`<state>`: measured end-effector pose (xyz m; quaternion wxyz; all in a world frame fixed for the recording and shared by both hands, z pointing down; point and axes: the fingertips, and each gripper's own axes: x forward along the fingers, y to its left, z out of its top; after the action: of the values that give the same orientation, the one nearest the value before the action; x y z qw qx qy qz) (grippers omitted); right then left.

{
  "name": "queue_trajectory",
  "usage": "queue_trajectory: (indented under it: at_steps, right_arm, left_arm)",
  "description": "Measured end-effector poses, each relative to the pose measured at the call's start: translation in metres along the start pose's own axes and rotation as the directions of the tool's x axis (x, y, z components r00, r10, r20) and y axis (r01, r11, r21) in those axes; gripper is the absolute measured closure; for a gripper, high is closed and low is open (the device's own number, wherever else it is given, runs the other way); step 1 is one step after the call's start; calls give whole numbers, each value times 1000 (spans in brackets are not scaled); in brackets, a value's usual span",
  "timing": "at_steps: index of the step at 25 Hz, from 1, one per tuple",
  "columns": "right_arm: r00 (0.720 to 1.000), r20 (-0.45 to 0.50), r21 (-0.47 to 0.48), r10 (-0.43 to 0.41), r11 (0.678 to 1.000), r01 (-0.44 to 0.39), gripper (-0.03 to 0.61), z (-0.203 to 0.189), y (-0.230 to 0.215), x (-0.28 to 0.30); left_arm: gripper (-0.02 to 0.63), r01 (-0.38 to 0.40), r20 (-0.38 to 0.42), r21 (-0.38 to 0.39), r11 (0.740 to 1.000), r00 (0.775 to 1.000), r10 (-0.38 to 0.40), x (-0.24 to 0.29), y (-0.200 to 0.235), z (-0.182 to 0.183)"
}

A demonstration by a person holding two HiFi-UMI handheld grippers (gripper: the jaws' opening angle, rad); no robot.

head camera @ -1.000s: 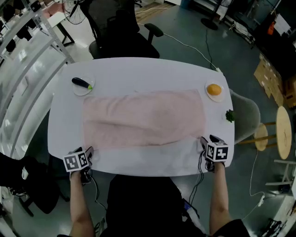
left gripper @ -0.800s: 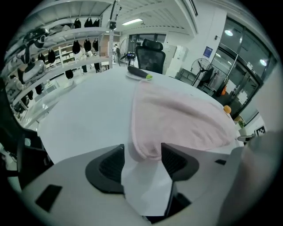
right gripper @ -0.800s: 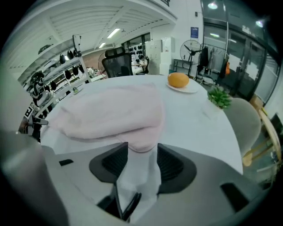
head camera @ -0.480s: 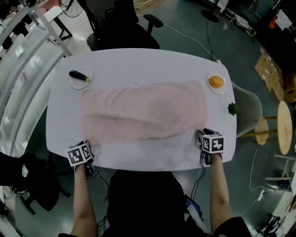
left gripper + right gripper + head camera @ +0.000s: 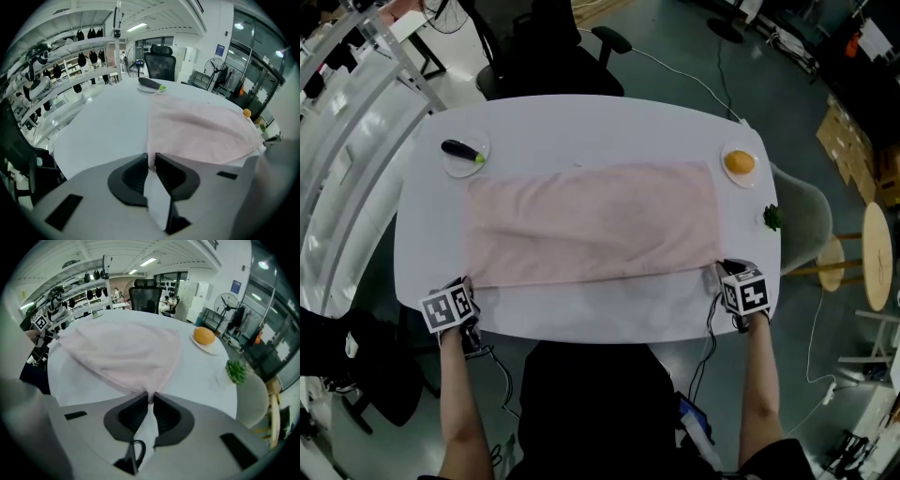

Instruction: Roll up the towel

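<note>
1. Head view, far left: we see a small plate on the white table, holding a dark long vegetable with a green tip. It sits just beyond the towel's far left corner.
2. At the near left edge of the table, we hold the left gripper. Its jaws have just been closing. In the left gripper view, this gripper has its pads pinched together on the near left corner of the pink cloth.
3. Across the middle of the table lies the pink towel, spread flat with its long side running left to right. Its near edge runs almost straight from one gripper to the other.
4. At the near right edge, we hold the right gripper. Its jaws have also just been closing. In the right gripper view, this gripper is clamped on the towel's near right corner, and the cloth fans out ahead of it.
5. Far right, an orange rests on a small plate beside the towel's far right corner.
6. A small green thing sits by the table's right edge; we cannot tell what it is.
</note>
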<state>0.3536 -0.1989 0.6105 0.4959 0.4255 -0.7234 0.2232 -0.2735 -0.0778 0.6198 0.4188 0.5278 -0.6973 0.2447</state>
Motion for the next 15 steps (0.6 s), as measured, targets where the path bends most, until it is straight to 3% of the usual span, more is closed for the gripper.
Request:
queue_trajectory:
  at_steps: [7,12,15]
  right_arm:
    - [994,-105,-38,44,998,-48,534,-41,13,-17]
    - [992,-130,-2,8,1000,-8,527,-62,20,-4]
    - [992,-123,20,-25,999,27,464,-64,16,-1]
  left_arm:
    - [548,49,-76,-4,999,996,-50,-8,4,-27]
    - [545,40,-111,11,999,993,-38,-2,6,-48]
    - [531,32,-103,18,999,994,-30,-2,9,-46]
